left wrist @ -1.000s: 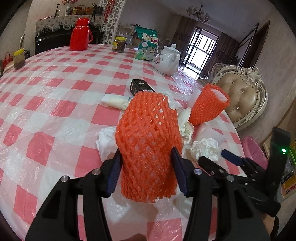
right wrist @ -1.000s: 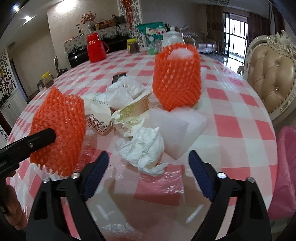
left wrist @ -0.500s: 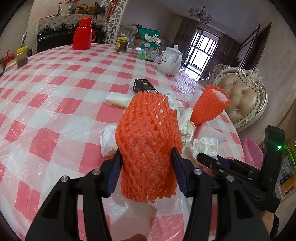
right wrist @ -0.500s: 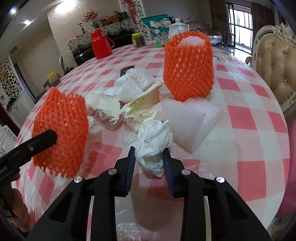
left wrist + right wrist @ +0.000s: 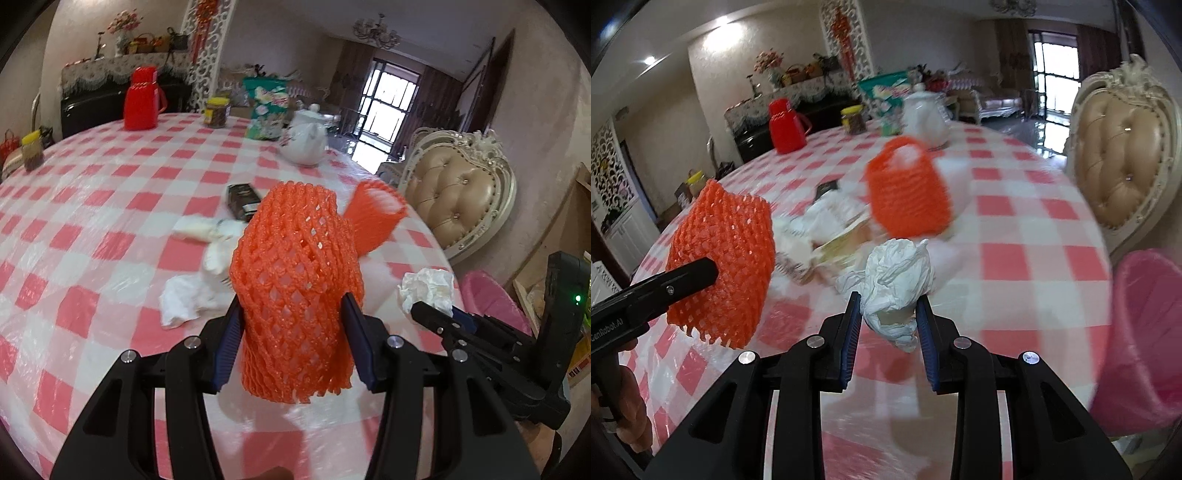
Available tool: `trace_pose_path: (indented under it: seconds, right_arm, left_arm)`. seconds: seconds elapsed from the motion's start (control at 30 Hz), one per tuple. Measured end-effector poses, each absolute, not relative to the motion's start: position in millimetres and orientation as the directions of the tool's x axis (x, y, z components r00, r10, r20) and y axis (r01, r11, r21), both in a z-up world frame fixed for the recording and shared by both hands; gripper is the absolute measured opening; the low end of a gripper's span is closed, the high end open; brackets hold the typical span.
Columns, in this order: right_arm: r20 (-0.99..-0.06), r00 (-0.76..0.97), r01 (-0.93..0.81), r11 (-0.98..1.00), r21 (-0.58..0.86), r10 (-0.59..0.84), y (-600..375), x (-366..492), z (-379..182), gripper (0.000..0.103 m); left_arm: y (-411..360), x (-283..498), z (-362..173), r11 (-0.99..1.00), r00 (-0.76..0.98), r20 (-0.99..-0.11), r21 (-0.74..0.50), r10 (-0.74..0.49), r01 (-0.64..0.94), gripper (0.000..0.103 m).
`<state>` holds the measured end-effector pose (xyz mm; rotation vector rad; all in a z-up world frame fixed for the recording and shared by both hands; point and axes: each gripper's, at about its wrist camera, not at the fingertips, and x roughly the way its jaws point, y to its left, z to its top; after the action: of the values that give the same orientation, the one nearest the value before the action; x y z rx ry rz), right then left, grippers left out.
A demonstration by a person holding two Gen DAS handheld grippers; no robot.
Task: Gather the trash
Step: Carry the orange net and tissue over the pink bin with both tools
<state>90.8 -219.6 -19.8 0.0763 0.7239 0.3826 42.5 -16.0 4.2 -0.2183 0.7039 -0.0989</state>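
Two close wrist views, shared table (image 5: 110, 206)

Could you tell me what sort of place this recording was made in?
Most likely a home dining or living room: a round table with a checked tablecloth, a white teapot, an ornate tufted chair and a chandelier.

The orange foam net (image 5: 295, 295) in the left view hides the trash pile behind it. In the right view motion blur smears the second foam net (image 5: 908, 195) and the paper scraps (image 5: 827, 236); the pink bin (image 5: 1145, 347) runs off the right edge.
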Motion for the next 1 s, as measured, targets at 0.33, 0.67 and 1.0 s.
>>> trace_pose_path:
  seconds: [0.33,0.67,1.0]
  right_arm:
    - [-0.599,0.773,-0.145,0.977,0.154,0.209,-319,88,-6,0.030]
    - [-0.627,0.777,0.033,0.992,0.123,0.052,-414,89,-21,0.030]
    - [-0.632,0.774,0.127,0.986,0.112,-0.028,-472,84,-27,0.030]
  left_arm:
    - [-102,69,27,0.957,0.754,-0.593,-0.231,-0.282,0.176,0.052]
    - [-203,104,22,0.901,0.670,-0.603,-0.276,-0.433,0.334,0.053]
    - [-288,129,13,0.846,0.585,-0.618,-0.307,-0.525,0.435,0.056]
